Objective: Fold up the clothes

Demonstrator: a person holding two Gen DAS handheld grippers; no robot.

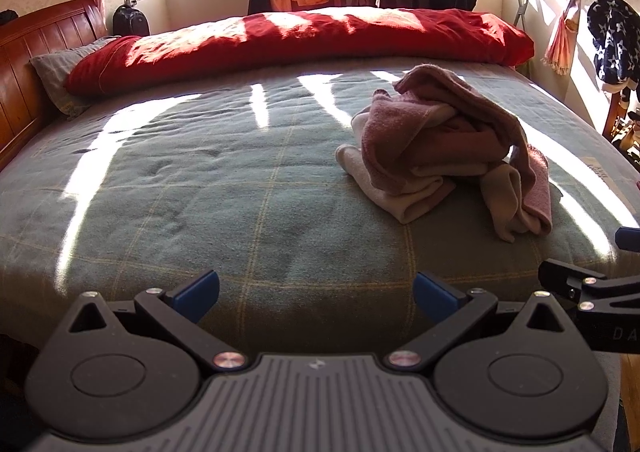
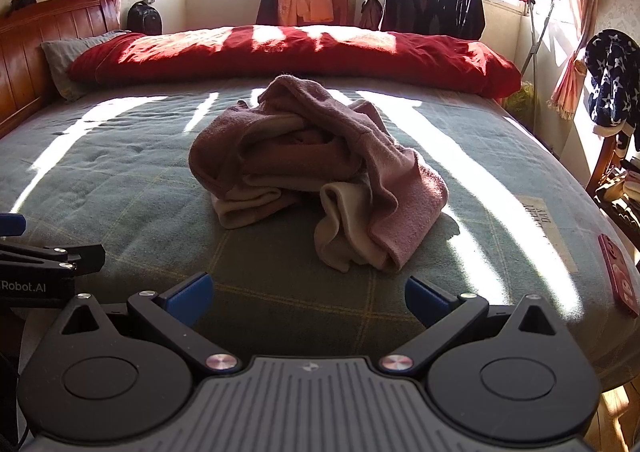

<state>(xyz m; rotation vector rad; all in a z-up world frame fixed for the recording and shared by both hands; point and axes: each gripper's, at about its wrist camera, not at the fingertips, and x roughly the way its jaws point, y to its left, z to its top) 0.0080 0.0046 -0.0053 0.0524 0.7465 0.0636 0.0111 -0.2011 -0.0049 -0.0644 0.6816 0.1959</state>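
A crumpled pink-and-cream fleece garment is seen heaped on the grey-green checked blanket of the bed, towards the middle of the mattress and well short of the rolled red quilt at the far side. No edge of it is squared or laid flat; sleeves or legs are tangled and cannot be told apart. In the left wrist view the same heap is found off to the right.

The left claw is held released, its blue pads spread wide with nothing between them, low over the near edge of the bed. The right claw is likewise spread and empty, with the heap just ahead of it.

The garment is judged to be unfolded at this moment, so the spreading-out stage is taken to be in hand. The next move is judged to call for a free edge or corner of the heap to be found and pinched, then drawn apart so that the cloth can be laid flat.
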